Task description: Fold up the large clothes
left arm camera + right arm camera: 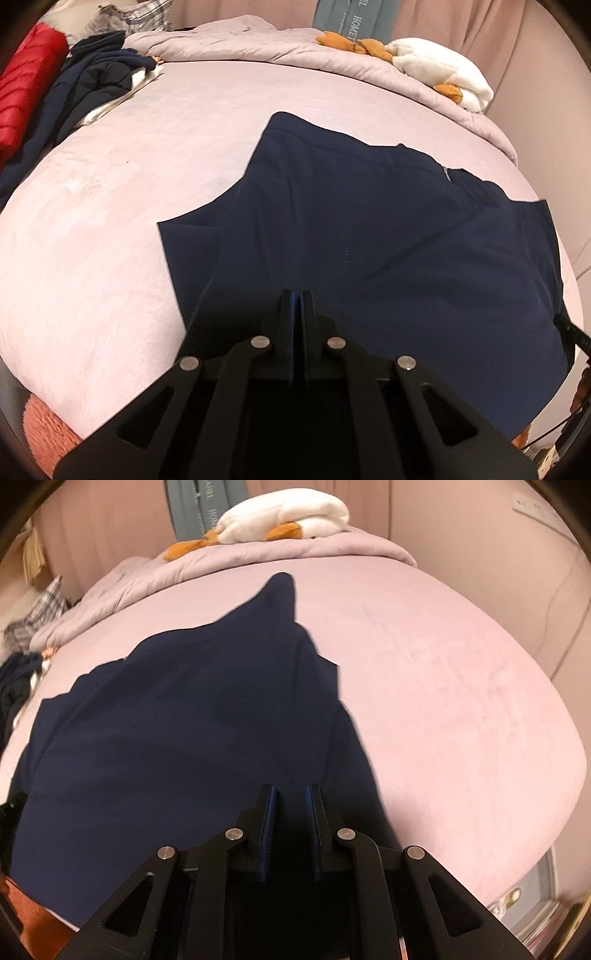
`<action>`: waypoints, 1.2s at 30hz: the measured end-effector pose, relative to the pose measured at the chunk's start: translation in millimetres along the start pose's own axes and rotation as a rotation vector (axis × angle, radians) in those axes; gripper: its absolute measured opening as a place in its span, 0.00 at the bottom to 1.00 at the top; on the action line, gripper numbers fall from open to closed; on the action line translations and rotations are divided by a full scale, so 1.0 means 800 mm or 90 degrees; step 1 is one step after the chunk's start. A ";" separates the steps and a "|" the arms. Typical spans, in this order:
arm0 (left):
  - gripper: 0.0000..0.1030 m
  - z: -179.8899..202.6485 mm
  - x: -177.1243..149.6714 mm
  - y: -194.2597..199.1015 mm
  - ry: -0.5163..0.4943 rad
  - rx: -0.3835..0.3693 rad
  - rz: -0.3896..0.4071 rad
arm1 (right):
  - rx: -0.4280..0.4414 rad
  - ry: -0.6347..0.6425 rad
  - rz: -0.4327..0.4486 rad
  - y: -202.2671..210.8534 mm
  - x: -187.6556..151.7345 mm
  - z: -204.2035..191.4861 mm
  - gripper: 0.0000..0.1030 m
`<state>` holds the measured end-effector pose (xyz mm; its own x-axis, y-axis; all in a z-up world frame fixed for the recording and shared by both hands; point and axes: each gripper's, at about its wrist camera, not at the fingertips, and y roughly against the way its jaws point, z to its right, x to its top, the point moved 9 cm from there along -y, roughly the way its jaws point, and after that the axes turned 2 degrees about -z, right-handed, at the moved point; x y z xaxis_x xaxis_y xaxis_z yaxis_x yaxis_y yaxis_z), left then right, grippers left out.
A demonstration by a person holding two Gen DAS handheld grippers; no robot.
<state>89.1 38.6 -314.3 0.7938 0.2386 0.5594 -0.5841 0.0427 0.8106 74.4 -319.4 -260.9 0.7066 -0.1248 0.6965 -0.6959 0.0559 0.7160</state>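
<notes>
Left gripper [295, 295] hangs over the near edge of the navy garment [369, 229] with its jaws pressed together, though whether any cloth is pinched between them I cannot tell; the right gripper [291, 790] hovers over the same near edge with a gap between its blue pads [271, 812]. That garment lies spread on the pink bed [110, 221], one corner pointing toward the plush goose [288, 517]. Should only one side be held, lifting would likely drag it crooked and bunch the fold.
</notes>
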 end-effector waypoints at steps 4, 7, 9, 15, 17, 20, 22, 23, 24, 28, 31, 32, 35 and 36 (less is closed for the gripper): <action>0.06 -0.010 -0.006 0.008 0.029 -0.019 -0.007 | -0.014 -0.005 0.005 0.004 -0.005 0.006 0.13; 0.06 -0.014 -0.010 0.013 0.050 -0.029 -0.017 | -0.026 -0.009 0.009 0.008 -0.008 0.010 0.13; 0.06 -0.017 -0.014 0.018 0.056 -0.025 -0.016 | -0.025 -0.016 0.011 0.011 -0.010 0.013 0.13; 0.16 -0.027 -0.022 0.039 0.084 -0.051 -0.028 | -0.003 -0.044 0.011 0.026 -0.013 0.022 0.16; 0.43 -0.027 -0.015 0.058 0.084 -0.059 -0.008 | 0.040 -0.066 0.015 0.035 -0.009 0.023 0.43; 0.83 -0.033 0.000 0.078 0.086 -0.041 0.033 | 0.077 -0.074 0.022 0.042 0.002 0.026 0.83; 0.84 -0.040 0.005 0.077 0.087 -0.038 0.036 | 0.075 -0.068 0.013 0.038 0.009 0.031 0.83; 0.84 -0.046 0.005 0.071 0.097 -0.041 0.026 | 0.079 -0.068 0.003 0.033 0.011 0.034 0.83; 0.84 -0.050 0.004 0.063 0.110 -0.048 0.012 | 0.081 -0.075 -0.008 0.026 0.013 0.039 0.83; 0.84 -0.055 -0.013 0.027 0.142 -0.103 -0.069 | 0.161 -0.092 -0.092 -0.013 -0.002 0.035 0.83; 0.83 -0.045 -0.026 0.003 0.143 -0.136 -0.106 | 0.208 -0.084 -0.144 -0.048 -0.006 0.021 0.83; 0.81 -0.043 -0.024 0.004 0.136 -0.133 -0.095 | 0.211 -0.077 -0.140 -0.049 -0.004 0.017 0.83; 0.48 -0.028 -0.020 0.003 0.133 -0.173 -0.105 | 0.258 -0.068 -0.131 -0.051 0.007 -0.006 0.60; 0.41 -0.028 -0.020 0.000 0.140 -0.172 -0.114 | 0.279 -0.077 -0.140 -0.053 0.009 -0.013 0.58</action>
<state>72.7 56.6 -326.8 0.8488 0.4055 0.3392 -0.4867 0.3487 0.8010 110.2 -312.5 -285.7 0.8406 -0.2021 0.5026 -0.5391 -0.4020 0.7401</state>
